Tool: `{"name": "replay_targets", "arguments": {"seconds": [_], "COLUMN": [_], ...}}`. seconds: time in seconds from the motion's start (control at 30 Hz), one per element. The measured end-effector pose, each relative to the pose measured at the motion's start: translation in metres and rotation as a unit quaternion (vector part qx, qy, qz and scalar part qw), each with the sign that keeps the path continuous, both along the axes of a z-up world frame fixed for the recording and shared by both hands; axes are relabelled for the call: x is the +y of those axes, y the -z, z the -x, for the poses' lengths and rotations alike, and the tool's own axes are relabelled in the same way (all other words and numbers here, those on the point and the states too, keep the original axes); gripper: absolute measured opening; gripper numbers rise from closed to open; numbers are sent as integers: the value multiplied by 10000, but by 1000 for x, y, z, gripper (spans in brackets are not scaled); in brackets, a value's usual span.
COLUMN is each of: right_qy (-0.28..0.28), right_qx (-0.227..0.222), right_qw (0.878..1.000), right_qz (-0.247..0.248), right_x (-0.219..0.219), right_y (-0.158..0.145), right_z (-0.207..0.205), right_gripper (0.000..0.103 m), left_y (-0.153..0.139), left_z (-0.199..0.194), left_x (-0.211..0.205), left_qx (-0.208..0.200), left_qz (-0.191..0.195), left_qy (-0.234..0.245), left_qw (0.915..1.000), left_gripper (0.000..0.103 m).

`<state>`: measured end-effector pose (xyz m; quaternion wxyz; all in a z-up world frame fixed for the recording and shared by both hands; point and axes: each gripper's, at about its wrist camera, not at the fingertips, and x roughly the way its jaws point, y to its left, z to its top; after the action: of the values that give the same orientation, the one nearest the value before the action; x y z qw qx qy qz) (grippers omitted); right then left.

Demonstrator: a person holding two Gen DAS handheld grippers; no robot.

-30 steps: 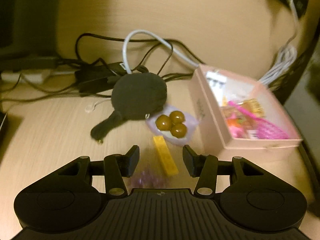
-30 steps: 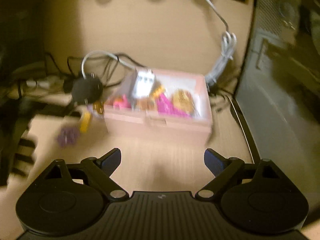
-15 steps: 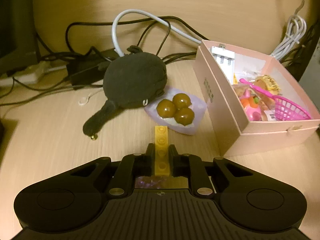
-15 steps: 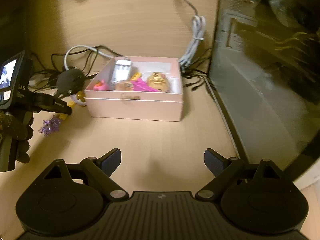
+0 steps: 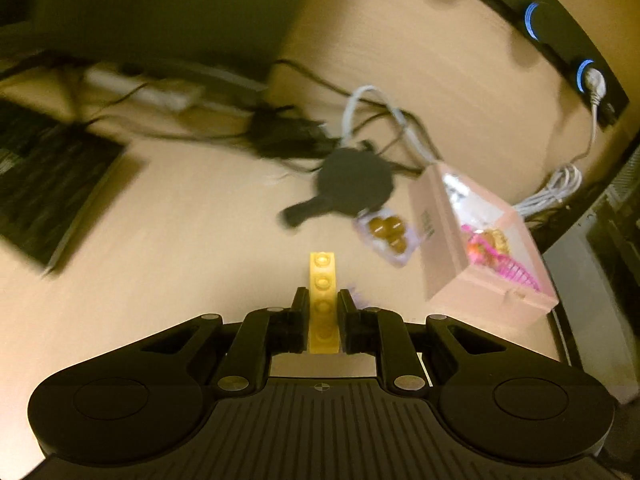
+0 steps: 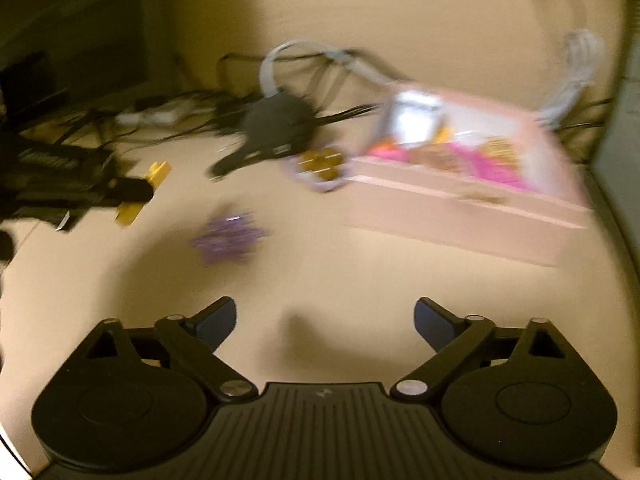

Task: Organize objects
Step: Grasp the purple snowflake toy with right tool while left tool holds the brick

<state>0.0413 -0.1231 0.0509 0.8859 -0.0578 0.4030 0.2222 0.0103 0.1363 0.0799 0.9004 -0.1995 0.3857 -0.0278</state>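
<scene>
Jaws of the left gripper pinch the yellow brick lengthwise, its long axis pointing ahead; pink box lies forward-right (nearer this hand, I'd judge); right gripper gapes wide, empty.

The right gripper hangs above the pale wooden desk with its jaws spread wide and nothing between them. At far left, the left gripper clamps a yellow studded plastic brick. A blurred purple spiky trinket lies on the desk. A dark plush toy sits near an open pink cardboard box of bright items.
</scene>
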Motion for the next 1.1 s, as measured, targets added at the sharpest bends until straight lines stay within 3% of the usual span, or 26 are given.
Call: {"name": "replay_targets", "arguments": {"seconds": [0.23, 0.43, 0.5, 0.6, 0.67, 0.77, 1.1], "right_qy": [-614, -840, -898, -1010, -1059, -1114, -829], "right_qx": [131, -24, -62, -168, -206, -169, -218], "right_qw": [9980, 9962, 9957, 9944, 9938, 9931, 9948], "right_qz": [110, 230, 227, 255, 276, 321, 543], "right_x": [81, 119, 126, 129, 126, 116, 49], "right_y": [28, 32, 31, 27, 24, 21, 17], "right_z": [-12, -21, -23, -19, -16, -12, 3], "right_gripper": [100, 103, 94, 71, 46, 29, 28], "left_y": [10, 17, 18, 19, 20, 22, 24], "left_z": [46, 69, 71, 70, 64, 56, 38], "left_x": [48, 71, 74, 75, 71, 58, 14], "left_qx": [413, 553, 596, 618, 620, 621, 585], "left_qz": [106, 207, 222, 253, 280, 324, 310], "left_qy": [-464, -695, -716, -686, -598, -399, 92], "left_qw": [9980, 9958, 9954, 9954, 9959, 9967, 9978], "left_gripper": [17, 17, 17, 17, 17, 17, 17]}}
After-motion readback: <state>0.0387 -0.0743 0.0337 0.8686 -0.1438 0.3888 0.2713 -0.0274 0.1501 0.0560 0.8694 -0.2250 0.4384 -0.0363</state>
